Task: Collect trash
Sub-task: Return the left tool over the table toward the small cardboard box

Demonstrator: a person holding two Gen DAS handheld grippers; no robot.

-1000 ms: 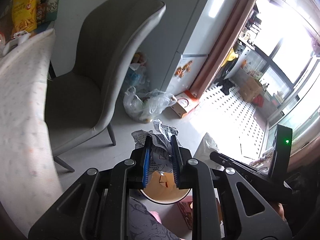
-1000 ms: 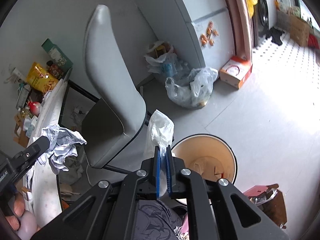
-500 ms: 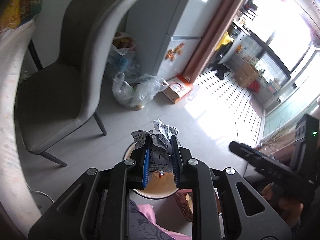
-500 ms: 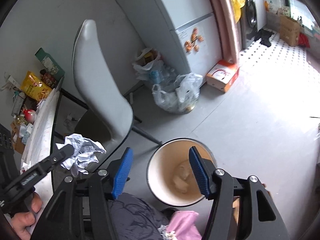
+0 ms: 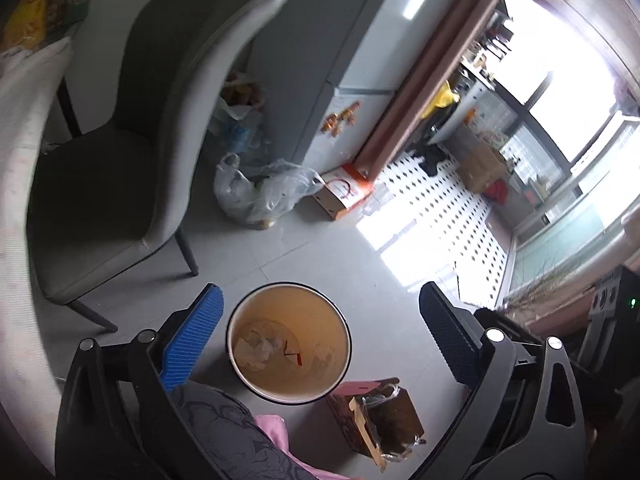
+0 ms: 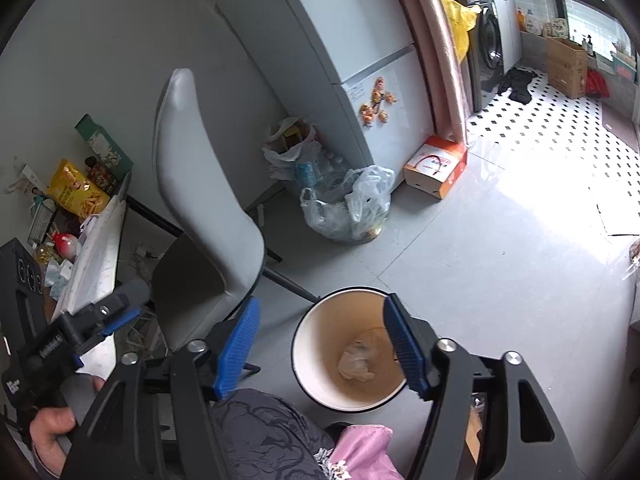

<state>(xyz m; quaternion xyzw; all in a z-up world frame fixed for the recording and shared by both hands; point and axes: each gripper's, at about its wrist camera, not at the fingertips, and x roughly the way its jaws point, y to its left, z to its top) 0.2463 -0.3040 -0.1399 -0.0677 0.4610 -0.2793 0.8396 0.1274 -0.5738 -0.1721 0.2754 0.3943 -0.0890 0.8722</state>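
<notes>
With both jaws spread wide and empty, I hold the left gripper [image 5: 320,320] and right gripper [image 6: 320,344] over the bin [image 5: 240,312], crumpled trash [image 5: 258,350] lying inside on its bottom.

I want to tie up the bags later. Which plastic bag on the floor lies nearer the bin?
The clear plastic bag out on the open floor. The white bag sits farther back, tucked against the fridge. The bin stands in the foreground.
</notes>
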